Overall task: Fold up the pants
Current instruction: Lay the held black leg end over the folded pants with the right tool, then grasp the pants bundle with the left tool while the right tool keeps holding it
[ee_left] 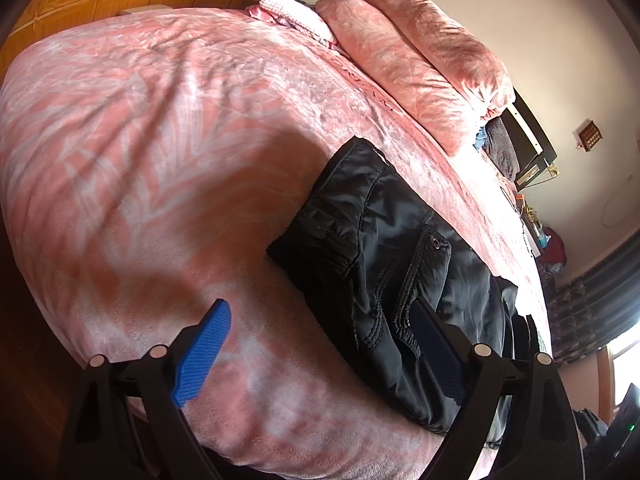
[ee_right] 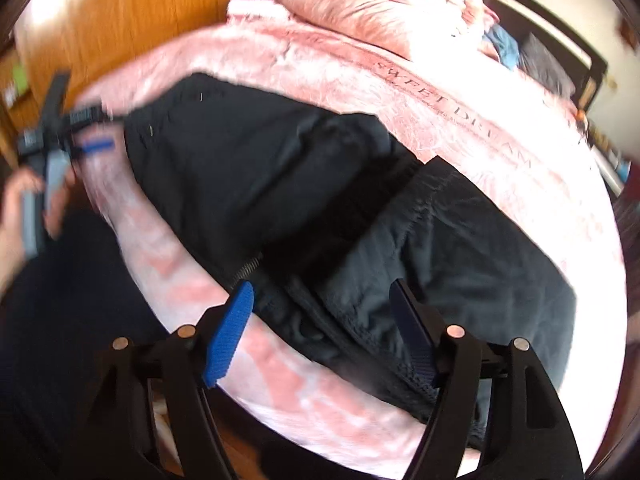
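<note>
the black pants (ee_left: 384,264) lie folded on the pink bedspread (ee_left: 160,128) of the bed, near its front edge, with pink pillows (ee_left: 420,52) piled well beyond them. the left claw (ee_left: 320,344) stands wide open, one blue pad over bare bedspread and the other by the waistband, gripping nothing. the right claw (ee_right: 324,332) is also open above the pants, its pads (ee_right: 230,332) pressing on nothing, and its blurred view shows a hand (ee_right: 24,208) holding the other tool at the left.
</note>
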The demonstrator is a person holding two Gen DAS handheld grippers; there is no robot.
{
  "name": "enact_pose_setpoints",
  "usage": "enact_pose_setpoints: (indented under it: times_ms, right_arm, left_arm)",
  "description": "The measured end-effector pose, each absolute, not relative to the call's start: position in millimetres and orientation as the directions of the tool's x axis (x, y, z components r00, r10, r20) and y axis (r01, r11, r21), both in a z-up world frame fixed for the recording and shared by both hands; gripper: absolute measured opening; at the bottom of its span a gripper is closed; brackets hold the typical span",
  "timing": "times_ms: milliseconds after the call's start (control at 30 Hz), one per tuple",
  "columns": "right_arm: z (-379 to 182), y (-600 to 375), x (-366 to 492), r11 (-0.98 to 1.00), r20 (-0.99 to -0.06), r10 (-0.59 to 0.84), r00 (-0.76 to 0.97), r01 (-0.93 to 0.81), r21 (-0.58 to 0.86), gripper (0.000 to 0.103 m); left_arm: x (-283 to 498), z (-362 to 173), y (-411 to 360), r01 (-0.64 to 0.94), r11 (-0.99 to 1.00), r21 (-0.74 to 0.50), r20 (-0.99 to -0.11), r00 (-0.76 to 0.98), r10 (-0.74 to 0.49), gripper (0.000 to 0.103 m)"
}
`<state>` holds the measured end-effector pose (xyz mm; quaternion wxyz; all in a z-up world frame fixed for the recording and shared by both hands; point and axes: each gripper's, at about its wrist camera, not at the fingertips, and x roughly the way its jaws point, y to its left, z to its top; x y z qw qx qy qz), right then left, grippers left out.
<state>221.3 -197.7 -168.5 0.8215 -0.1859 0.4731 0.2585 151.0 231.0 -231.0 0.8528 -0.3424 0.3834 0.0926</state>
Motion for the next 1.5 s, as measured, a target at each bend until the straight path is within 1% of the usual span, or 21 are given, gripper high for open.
enact_pose_setpoints:
  times_ms: [67, 100, 167, 233, 267, 300, 533, 733, 767, 800, 833, 867, 900, 933, 1000, 1100, 1167, 1200, 1233, 1400, 1500]
  right_arm:
    - [-172, -197, 230, 0.824, -0.880, 0.237, 0.412, -0.565, -0.042, 0.070]
    - [-177, -197, 233, 0.838, -0.886, 0.223, 0.407, -0.545, -0.039, 0.068]
    - [-188, -200, 233, 0.856, -0.901, 0.217, 0.376, -0.516, -0.009, 0.057]
    - [-199, -204, 241, 0.876, -0.920, 0.219, 0.327, -0.481, 0.037, 0.029]
    - [-199, -209, 241, 0.880, -0.921, 0.234, 0.312, -0.471, 0.064, 0.027]
    - [-201, -210, 241, 0.880, -0.921, 0.252, 0.298, -0.467, 0.090, 0.013]
    - [-173, -208, 226, 0.859, -0.888, 0.308, 0.342, -0.501, 0.104, 0.011]
    - [-195, -206, 224, 0.841, -0.923, 0.268, 0.276, -0.534, 0.084, 0.012]
    - [-195, -206, 225, 0.838, -0.924, 0.268, 0.272, -0.538, 0.085, 0.013]
    - [-194, -205, 225, 0.834, -0.926, 0.269, 0.265, -0.546, 0.086, 0.016]
    - [-190, -205, 226, 0.828, -0.925, 0.278, 0.258, -0.553, 0.095, 0.021]
    - [-187, -204, 227, 0.821, -0.925, 0.289, 0.247, -0.562, 0.106, 0.023]
    - [-183, -202, 228, 0.812, -0.925, 0.299, 0.237, -0.573, 0.115, 0.029]
    - [-177, -201, 229, 0.799, -0.921, 0.317, 0.225, -0.586, 0.132, 0.043]
    - [-164, -200, 238, 0.774, -0.908, 0.379, 0.178, -0.599, 0.206, 0.060]
    - [-147, -196, 259, 0.739, -0.887, 0.450, 0.103, -0.600, 0.306, 0.065]
    - [-137, -186, 279, 0.713, -0.869, 0.491, 0.060, -0.601, 0.361, 0.076]
    - [-132, -178, 292, 0.692, -0.859, 0.511, 0.030, -0.608, 0.390, 0.084]
    - [-126, -171, 302, 0.677, -0.852, 0.523, 0.015, -0.615, 0.404, 0.090]
    - [-117, -115, 363, 0.600, -0.828, 0.553, -0.090, -0.647, 0.470, 0.093]
    - [-129, -68, 399, 0.529, -0.798, 0.557, -0.229, -0.643, 0.554, 0.094]
  left_arm:
    - [151, -231, 231, -0.420, 0.749, -0.512, -0.718, 0.688, -0.105, 0.091]
    - [151, -231, 231, -0.421, 0.748, -0.513, -0.718, 0.688, -0.105, 0.091]
    - [151, -231, 230, -0.420, 0.749, -0.512, -0.718, 0.688, -0.105, 0.091]
    - [151, -231, 230, -0.420, 0.750, -0.511, -0.718, 0.688, -0.104, 0.091]
    - [151, -231, 230, -0.420, 0.751, -0.510, -0.718, 0.688, -0.103, 0.091]
    - [151, -231, 230, -0.420, 0.751, -0.510, -0.718, 0.688, -0.103, 0.091]
    - [153, -233, 227, -0.413, 0.755, -0.509, -0.720, 0.685, -0.110, 0.091]
    - [156, -234, 227, -0.410, 0.759, -0.505, -0.726, 0.678, -0.117, 0.091]
    - [156, -234, 227, -0.410, 0.759, -0.506, -0.726, 0.678, -0.118, 0.091]
    - [157, -234, 227, -0.411, 0.757, -0.507, -0.726, 0.677, -0.119, 0.091]
    - [157, -235, 227, -0.410, 0.754, -0.513, -0.728, 0.674, -0.128, 0.091]
    - [158, -235, 229, -0.409, 0.750, -0.520, -0.728, 0.671, -0.139, 0.091]
    - [158, -236, 230, -0.411, 0.743, -0.528, -0.726, 0.672, -0.145, 0.091]
    - [157, -236, 233, -0.413, 0.730, -0.545, -0.718, 0.680, -0.152, 0.091]
    - [156, -239, 239, -0.419, 0.697, -0.582, -0.706, 0.686, -0.176, 0.091]
    - [158, -251, 251, -0.442, 0.582, -0.682, -0.674, 0.689, -0.267, 0.091]
    - [162, -256, 258, -0.447, 0.517, -0.730, -0.646, 0.698, -0.309, 0.091]
    - [166, -256, 261, -0.442, 0.490, -0.751, -0.629, 0.704, -0.329, 0.091]
    - [169, -257, 262, -0.440, 0.474, -0.763, -0.620, 0.706, -0.342, 0.091]
    - [188, -270, 261, -0.451, 0.390, -0.803, -0.590, 0.695, -0.411, 0.091]
    - [195, -274, 260, -0.453, 0.359, -0.816, -0.574, 0.706, -0.415, 0.091]
